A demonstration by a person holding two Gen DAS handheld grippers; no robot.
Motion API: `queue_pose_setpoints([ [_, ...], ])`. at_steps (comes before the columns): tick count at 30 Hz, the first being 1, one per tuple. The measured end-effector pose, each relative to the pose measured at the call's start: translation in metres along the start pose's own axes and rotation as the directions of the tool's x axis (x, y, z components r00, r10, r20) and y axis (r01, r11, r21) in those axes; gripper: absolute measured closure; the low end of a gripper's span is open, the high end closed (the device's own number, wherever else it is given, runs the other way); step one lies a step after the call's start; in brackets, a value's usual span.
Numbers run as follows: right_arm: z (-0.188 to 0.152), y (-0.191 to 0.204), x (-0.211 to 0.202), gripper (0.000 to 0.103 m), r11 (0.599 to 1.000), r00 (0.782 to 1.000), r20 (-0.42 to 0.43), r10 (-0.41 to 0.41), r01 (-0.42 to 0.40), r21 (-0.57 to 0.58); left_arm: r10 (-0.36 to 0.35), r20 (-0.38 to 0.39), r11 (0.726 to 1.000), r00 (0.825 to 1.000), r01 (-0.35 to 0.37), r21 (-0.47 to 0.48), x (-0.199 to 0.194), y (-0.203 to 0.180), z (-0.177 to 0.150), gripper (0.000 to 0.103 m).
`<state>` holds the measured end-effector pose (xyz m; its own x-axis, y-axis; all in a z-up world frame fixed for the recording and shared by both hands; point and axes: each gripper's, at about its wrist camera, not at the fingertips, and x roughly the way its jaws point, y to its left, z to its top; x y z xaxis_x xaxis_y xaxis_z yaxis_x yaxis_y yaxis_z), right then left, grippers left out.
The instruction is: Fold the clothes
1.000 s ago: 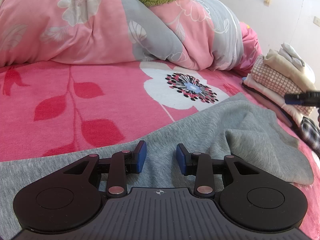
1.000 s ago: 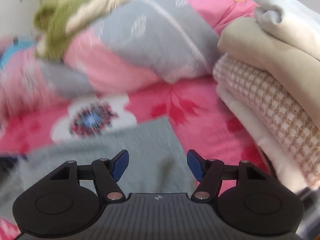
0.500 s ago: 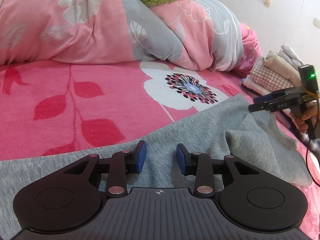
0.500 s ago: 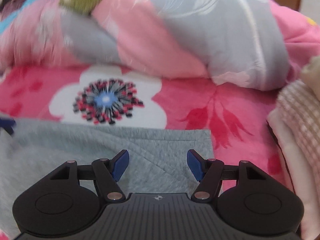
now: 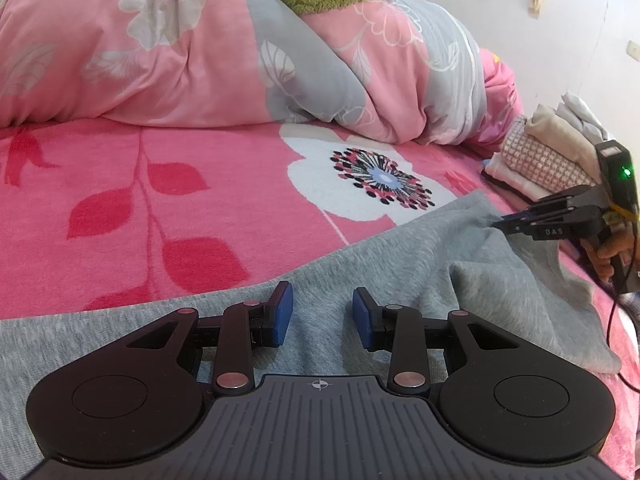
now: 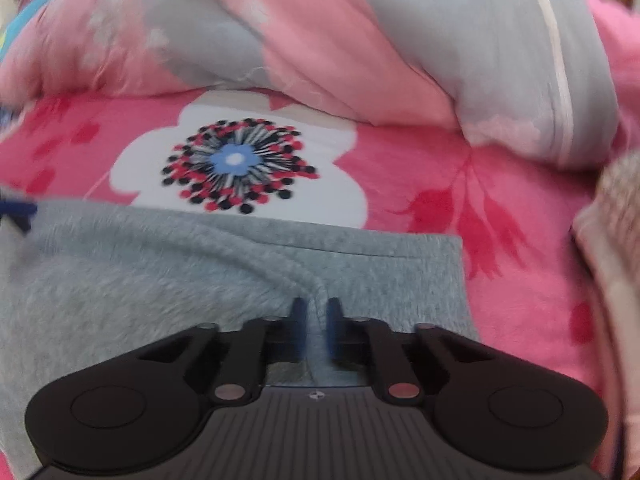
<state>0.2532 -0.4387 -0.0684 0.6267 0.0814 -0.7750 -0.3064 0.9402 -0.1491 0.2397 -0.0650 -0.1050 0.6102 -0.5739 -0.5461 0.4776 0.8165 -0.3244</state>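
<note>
Each hand-held gripper consists of a black body with a ribbed dark-grey centre plate bearing a small crosshair mark. Two round black housings flank the plate. Black linkage arms pivot on silver rivets and end in blue pads.

The left hand-held gripper and right hand-held gripper share this construction. Seen from the side, the right unit carries white lettering, a black top module with a green indicator light and a thin black cable. A hand grips its handle.
</note>
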Motion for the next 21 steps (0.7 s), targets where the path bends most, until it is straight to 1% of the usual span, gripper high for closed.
queue_pose_setpoints([
  [5,0.005,0.02,-0.013,0.099,0.987,0.991,0.061,-0.116,0.122,-0.101,-0.003,0.003,1.0,1.0,0.003,-0.006,-0.001,0.001,0.0,0.069],
  [9,0.018,0.023,-0.018,0.099,0.972,0.979,0.103,-0.178,0.191,-0.135,-0.007,0.005,1.0,1.0,0.007,-0.013,-0.001,0.002,0.0,0.069],
  [15,0.035,0.024,-0.009,0.099,0.953,0.968,0.118,-0.223,0.242,-0.18,-0.008,0.006,1.0,1.0,0.008,-0.015,-0.001,0.002,0.0,0.069],
  [21,0.033,0.025,0.022,0.099,0.95,0.97,0.074,-0.232,0.242,-0.199,-0.008,0.007,1.0,1.0,0.009,-0.015,-0.001,0.002,0.0,0.069],
])
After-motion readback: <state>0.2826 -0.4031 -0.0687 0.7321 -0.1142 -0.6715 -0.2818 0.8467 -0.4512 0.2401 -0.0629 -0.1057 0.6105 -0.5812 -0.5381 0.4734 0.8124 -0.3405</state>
